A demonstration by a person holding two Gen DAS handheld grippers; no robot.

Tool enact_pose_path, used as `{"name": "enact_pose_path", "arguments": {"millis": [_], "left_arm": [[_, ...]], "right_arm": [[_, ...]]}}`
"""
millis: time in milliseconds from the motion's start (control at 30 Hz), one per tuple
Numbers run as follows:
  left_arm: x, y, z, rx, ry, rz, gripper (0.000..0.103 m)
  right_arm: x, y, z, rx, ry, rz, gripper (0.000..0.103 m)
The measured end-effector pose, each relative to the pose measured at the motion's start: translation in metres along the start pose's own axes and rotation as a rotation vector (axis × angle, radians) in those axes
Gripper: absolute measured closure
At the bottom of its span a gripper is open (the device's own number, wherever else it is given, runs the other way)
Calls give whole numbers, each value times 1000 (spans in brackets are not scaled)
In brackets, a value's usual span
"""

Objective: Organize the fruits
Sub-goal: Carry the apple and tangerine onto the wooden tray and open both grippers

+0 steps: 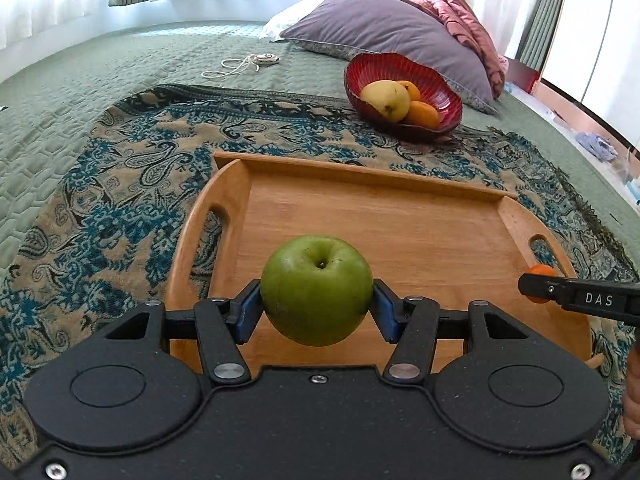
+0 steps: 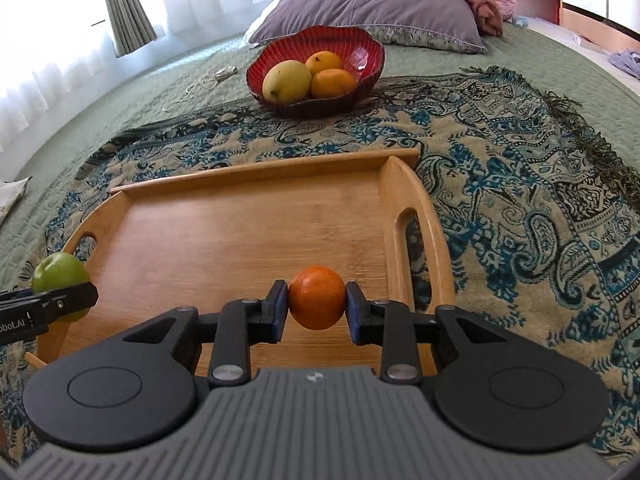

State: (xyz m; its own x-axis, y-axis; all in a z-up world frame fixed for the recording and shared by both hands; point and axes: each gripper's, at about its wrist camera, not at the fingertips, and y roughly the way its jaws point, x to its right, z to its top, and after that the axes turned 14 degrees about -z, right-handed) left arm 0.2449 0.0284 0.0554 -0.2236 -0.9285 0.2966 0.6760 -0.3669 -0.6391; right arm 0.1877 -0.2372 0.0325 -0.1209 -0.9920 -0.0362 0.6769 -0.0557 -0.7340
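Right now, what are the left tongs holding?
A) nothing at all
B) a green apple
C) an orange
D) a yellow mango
B: the left tongs are shut on the green apple, with a blue pad pressing each side of it above the wooden tray. The orange is in the right tongs instead.

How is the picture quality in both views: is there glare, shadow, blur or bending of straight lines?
Left wrist view: the curtained window behind is blown out to white; the green apple in the left claw is sharp; the wooden tray rim bows from fisheye. Right wrist view: the same white window glare at upper left; the orange in the right claw is sharp; the red bowl is slightly soft.
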Motion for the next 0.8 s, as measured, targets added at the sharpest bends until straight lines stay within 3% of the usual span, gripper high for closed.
{"name": "enact_pose_path", "arguments": {"millis": [800], "left_arm": [[-5,23,-8,10,-4,17,49]], "right_arm": [[-3,15,-5,11,-18,-25,68]]}}
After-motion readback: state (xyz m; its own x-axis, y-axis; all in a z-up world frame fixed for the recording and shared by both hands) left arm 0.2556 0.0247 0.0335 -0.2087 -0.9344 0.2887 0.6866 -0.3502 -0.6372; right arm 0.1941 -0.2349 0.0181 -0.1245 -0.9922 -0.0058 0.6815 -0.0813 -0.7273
